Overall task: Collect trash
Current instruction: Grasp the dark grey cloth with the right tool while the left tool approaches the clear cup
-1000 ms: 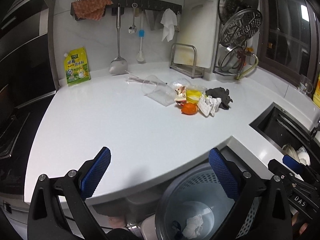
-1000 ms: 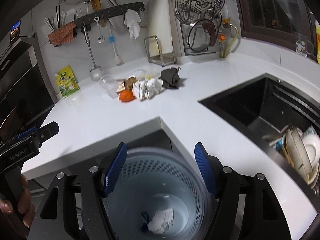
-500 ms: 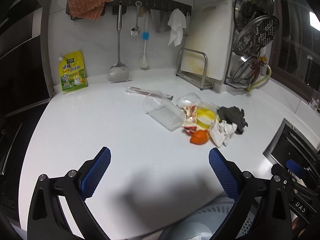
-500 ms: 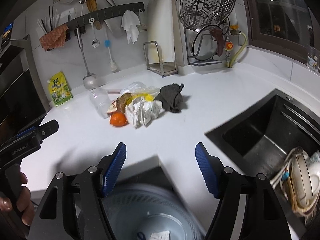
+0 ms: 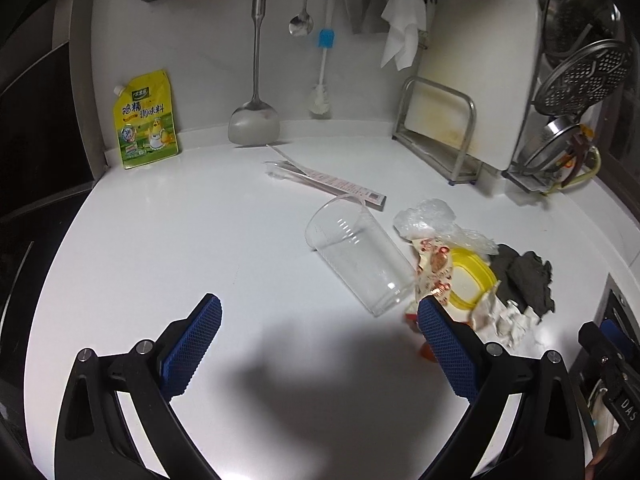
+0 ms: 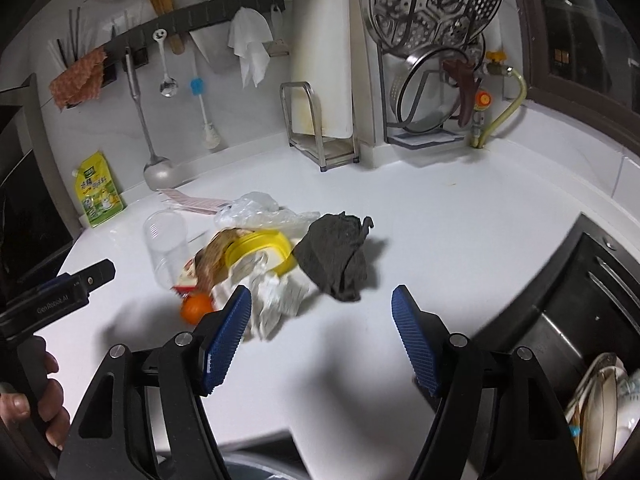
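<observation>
The trash sits in a loose heap on the white countertop (image 5: pixel 168 240): a clear plastic cup (image 5: pixel 358 258) lying on its side, a crumpled clear plastic bag (image 5: pixel 426 218), a snack wrapper (image 5: pixel 434 270) printed in red whose writing is too small to read, a yellow lid (image 6: pixel 260 246), crumpled white paper (image 6: pixel 276 300), an orange (image 6: pixel 196 308) and a dark grey rag (image 6: pixel 338 258) at the sink side of the pile. A long paper-wrapped strip (image 5: pixel 328 182) lies just behind the cup. The left gripper (image 5: pixel 318 340) hangs over bare counter short of the cup, jaws wide apart and empty; its body reads "GenRobot.AI" in the right wrist view. The right gripper (image 6: pixel 322 334) hovers near the paper and rag, jaws spread with nothing between them, its side marked "DAS". Against the back wall leans a yellow seasoning pouch (image 5: pixel 146 120) with Chinese lettering, a steel spatula (image 5: pixel 254 116) hanging beside it.
</observation>
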A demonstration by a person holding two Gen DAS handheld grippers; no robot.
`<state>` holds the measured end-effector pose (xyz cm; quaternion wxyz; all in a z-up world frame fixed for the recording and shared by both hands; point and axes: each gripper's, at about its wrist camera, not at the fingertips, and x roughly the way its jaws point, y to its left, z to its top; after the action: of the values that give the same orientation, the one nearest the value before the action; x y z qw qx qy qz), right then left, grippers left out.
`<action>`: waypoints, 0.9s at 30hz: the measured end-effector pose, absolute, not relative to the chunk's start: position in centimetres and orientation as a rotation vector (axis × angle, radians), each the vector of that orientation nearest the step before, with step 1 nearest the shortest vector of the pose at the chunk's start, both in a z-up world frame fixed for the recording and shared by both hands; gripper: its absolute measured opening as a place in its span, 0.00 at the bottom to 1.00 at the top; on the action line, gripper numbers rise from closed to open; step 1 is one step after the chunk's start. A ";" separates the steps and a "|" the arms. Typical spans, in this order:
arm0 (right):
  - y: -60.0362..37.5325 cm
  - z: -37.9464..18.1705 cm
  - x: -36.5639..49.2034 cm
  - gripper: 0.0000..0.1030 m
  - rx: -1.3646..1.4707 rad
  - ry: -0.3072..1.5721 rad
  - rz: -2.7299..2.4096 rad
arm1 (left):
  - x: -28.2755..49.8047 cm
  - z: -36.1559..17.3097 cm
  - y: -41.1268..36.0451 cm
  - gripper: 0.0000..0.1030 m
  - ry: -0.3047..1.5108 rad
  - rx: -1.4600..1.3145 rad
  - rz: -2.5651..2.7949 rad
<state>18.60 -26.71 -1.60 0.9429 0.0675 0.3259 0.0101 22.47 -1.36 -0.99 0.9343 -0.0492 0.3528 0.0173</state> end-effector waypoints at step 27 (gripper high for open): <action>-26.9 -6.2 30.5 0.51 0.075 0.876 0.070 | 28.2 -3.5 -3.0 0.94 0.814 -0.091 0.043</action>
<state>30.55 -26.90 -6.24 0.9043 0.0365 0.4239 0.0341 28.18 -2.99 -3.55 0.9171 -0.0444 0.3955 0.0210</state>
